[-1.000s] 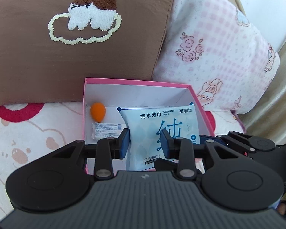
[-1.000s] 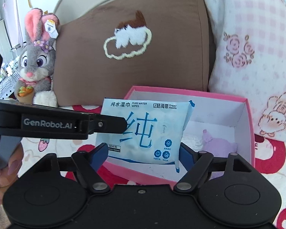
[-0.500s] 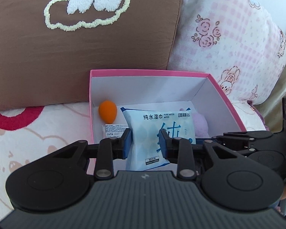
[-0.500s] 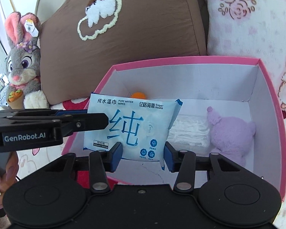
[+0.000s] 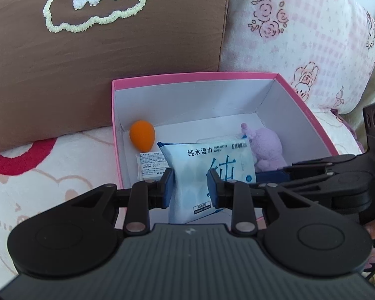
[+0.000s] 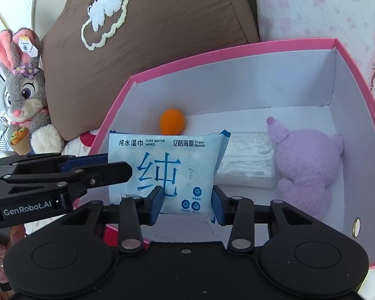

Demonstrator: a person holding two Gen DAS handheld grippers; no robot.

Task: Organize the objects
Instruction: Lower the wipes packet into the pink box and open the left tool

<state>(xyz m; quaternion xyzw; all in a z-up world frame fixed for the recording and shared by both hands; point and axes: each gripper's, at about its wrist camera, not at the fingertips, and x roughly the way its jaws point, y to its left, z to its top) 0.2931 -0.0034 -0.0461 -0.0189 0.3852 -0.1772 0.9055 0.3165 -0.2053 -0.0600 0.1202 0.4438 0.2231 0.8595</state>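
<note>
Wet-wipe pack (image 6: 167, 170), pale blue with a large Chinese character printed on it, hangs upright over the near part of the pink box (image 6: 237, 47), low inside its walls but, as far as I can tell, not yet resting on the box floor. Its long axis runs across the box from the left wall toward the right, printed face toward the cameras, top seam up. The left gripper (image 5: 191, 188) has its jaws pinched tight on the pack's lower left portion. The right gripper (image 6: 186, 206) has its jaws set narrow around the pack's lower right corner; they have just been closing, the pack is between them, and both pads look to press its edges.

Already inside the box: an orange egg-shaped sponge (image 6: 172, 121) near the far left corner, a small white labelled sachet (image 5: 151, 166) by the left wall, a clear-wrapped white packet (image 6: 247, 162) in the middle, and a purple plush toy (image 6: 307, 170) against the right wall. By my judgement most of the sorting is done; what remains is lowering the pack and letting go. A grey rabbit plush (image 6: 25, 95) sits well left of the box, outside it, beside the brown cushion (image 6: 162, 25).
</note>
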